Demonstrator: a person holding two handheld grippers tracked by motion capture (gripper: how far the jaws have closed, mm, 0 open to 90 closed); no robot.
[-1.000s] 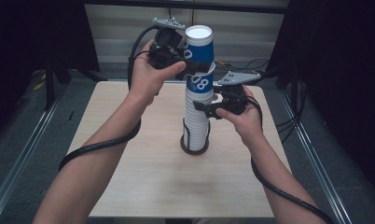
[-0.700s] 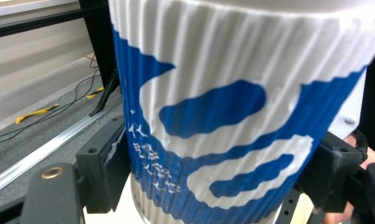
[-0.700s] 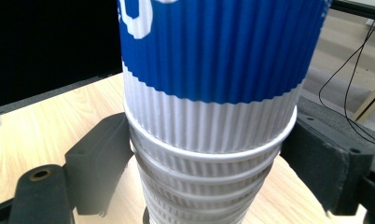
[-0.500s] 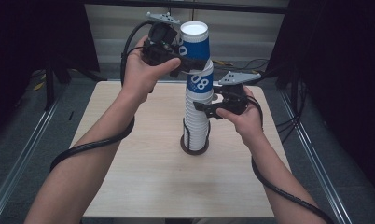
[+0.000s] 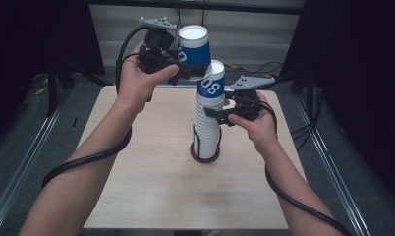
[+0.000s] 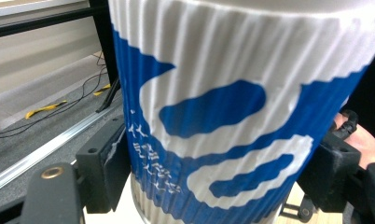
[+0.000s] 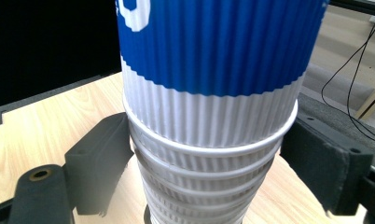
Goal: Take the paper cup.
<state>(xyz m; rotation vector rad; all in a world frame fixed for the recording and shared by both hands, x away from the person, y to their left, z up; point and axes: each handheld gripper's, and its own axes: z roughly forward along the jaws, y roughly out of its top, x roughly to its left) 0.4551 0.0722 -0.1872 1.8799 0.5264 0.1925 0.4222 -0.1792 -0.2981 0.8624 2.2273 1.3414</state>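
— Cups first, from the high view: where do they sit?

— Your stack of ribbed paper cups (image 5: 208,123) stands upside down in a dark round holder (image 5: 204,152) near the middle of the wooden table (image 5: 151,187). Your left gripper (image 5: 189,71) holds one blue-and-white cup (image 5: 193,49) up beside the top of the stack, tilted and just left of the uppermost stacked cup (image 5: 211,83). Whether the two cups touch, you cannot tell from here.

— And your right gripper?

— Your right gripper (image 5: 216,114) is at the stack's right side, about halfway up, jaws either side of the white ribbed part.

— Left gripper view?

— The lifted cup (image 6: 232,116) sits between the black jaws, and both pads press on its corrugated wall: clamped on it. Your other hand (image 6: 363,140) shows at the right edge.

— Right gripper view?

— The stack (image 7: 209,140) stands between your jaws, the blue band above and nested white rims below. The left pad touches the rims; the right pad sits close against the wall, so your claw is closed on the stack. The holder's edge (image 7: 147,217) peeks out at the bottom, on the table (image 7: 45,135).
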